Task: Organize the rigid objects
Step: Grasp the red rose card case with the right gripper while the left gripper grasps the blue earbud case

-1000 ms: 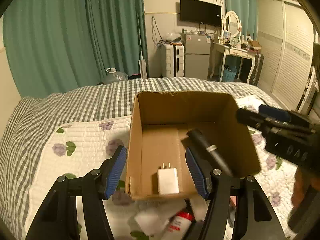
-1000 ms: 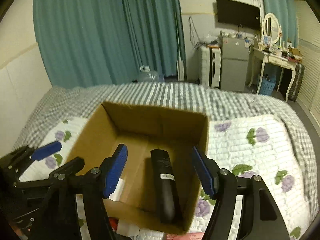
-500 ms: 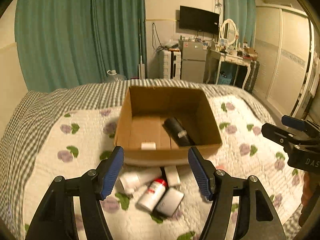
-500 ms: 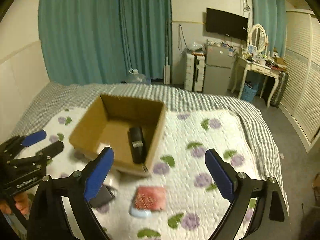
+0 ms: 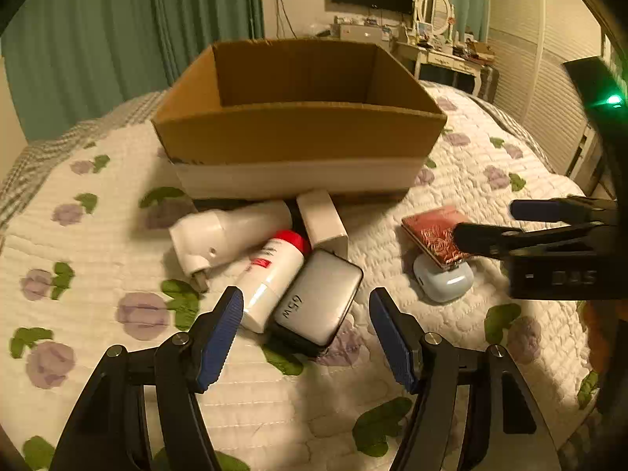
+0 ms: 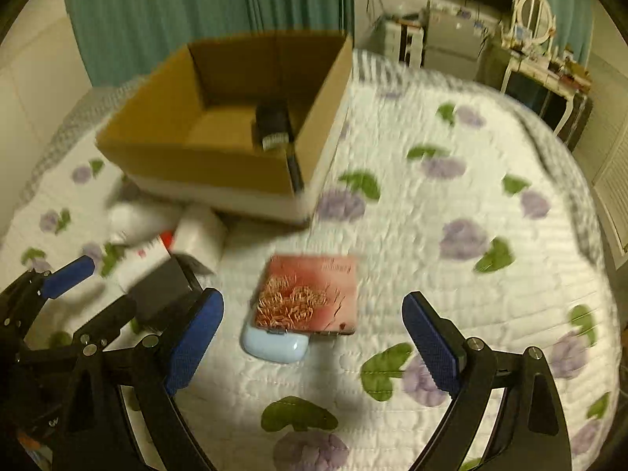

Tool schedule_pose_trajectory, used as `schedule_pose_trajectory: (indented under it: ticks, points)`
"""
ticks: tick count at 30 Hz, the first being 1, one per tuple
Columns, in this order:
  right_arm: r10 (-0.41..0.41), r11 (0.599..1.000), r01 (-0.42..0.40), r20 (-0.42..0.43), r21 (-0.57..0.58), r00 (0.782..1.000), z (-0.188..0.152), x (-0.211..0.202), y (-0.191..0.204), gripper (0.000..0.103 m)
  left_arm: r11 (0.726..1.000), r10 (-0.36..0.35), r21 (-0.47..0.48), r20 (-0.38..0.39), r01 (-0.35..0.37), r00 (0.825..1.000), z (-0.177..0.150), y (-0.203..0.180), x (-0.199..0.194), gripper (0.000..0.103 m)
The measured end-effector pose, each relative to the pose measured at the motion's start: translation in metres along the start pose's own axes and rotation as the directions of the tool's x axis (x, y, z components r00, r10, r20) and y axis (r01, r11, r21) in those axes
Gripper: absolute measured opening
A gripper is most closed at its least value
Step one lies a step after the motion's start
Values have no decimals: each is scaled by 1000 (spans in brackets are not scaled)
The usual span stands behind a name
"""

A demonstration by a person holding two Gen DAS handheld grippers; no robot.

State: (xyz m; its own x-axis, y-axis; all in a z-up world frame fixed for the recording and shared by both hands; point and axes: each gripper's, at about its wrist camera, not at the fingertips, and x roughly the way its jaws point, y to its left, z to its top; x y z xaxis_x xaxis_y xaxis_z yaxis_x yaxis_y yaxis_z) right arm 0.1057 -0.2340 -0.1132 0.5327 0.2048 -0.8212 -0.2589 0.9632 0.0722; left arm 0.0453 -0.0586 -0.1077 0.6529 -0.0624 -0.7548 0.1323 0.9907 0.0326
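A cardboard box (image 5: pixel 298 133) sits on the quilted bed; in the right wrist view (image 6: pixel 219 157) a black cylinder (image 6: pixel 272 127) lies inside it. In front of the box lie a white appliance (image 5: pixel 223 235), a red-capped white bottle (image 5: pixel 272 274), a white block (image 5: pixel 324 225) and a grey 65W charger (image 5: pixel 320 306). My left gripper (image 5: pixel 306 333) is open and empty just before the charger. A pink box (image 6: pixel 308 300) rests on a light blue case (image 6: pixel 274 347). My right gripper (image 6: pixel 312 347) is open, empty, with its fingers either side of them.
The flowered quilt (image 6: pixel 471 235) spreads to the right of the box. Teal curtains (image 5: pixel 98 39), a dressing table with a mirror (image 5: pixel 435 11) and louvred wardrobe doors (image 5: pixel 549 59) stand beyond the bed.
Both grippers have pulled back from the box and dropped low toward the loose objects in front of it. The right gripper has opened wider.
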Motion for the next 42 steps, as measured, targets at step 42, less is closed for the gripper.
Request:
schedule_pose_trajectory:
  ticks: [42]
  points:
    - [-16, 991, 7, 65, 135, 998, -12, -8, -91, 72, 996, -92, -21, -168, 90, 981, 19, -110, 69, 52]
